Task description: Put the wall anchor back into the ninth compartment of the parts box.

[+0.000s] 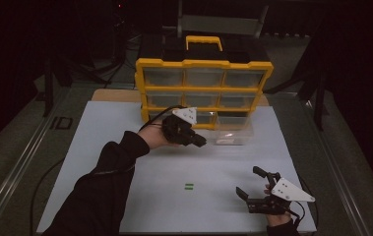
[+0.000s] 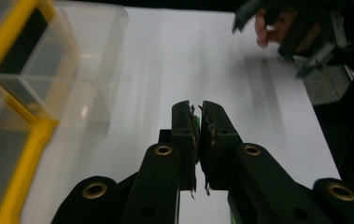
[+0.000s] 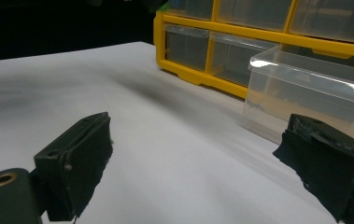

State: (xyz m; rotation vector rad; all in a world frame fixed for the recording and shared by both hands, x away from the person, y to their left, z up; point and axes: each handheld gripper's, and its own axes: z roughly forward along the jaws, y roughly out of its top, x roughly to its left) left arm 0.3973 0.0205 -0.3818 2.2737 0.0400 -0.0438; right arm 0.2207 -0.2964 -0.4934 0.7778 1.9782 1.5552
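Above the white table's [image 1: 125, 147] centre, the left gripper [image 1: 201, 141] – jaws together on something thin and green – hovers beside a clear drawer [image 1: 233, 130], while at five o'clock the right gripper [image 1: 253, 189] rests, jaws apart.

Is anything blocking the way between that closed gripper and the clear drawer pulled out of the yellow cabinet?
Nothing visible does. The left gripper hangs just left of the clear drawer, with bare white table beneath the gap.

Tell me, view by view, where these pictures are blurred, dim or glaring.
High view: dim all round, black beyond the table; the white sheet is evenly lit. Left gripper view: sheet streaked with motion blur, the clear drawer washed pale, the left gripper sharper. Right gripper view: glare on the drawer's rim, soft shadow across the sheet, the right gripper close and soft.
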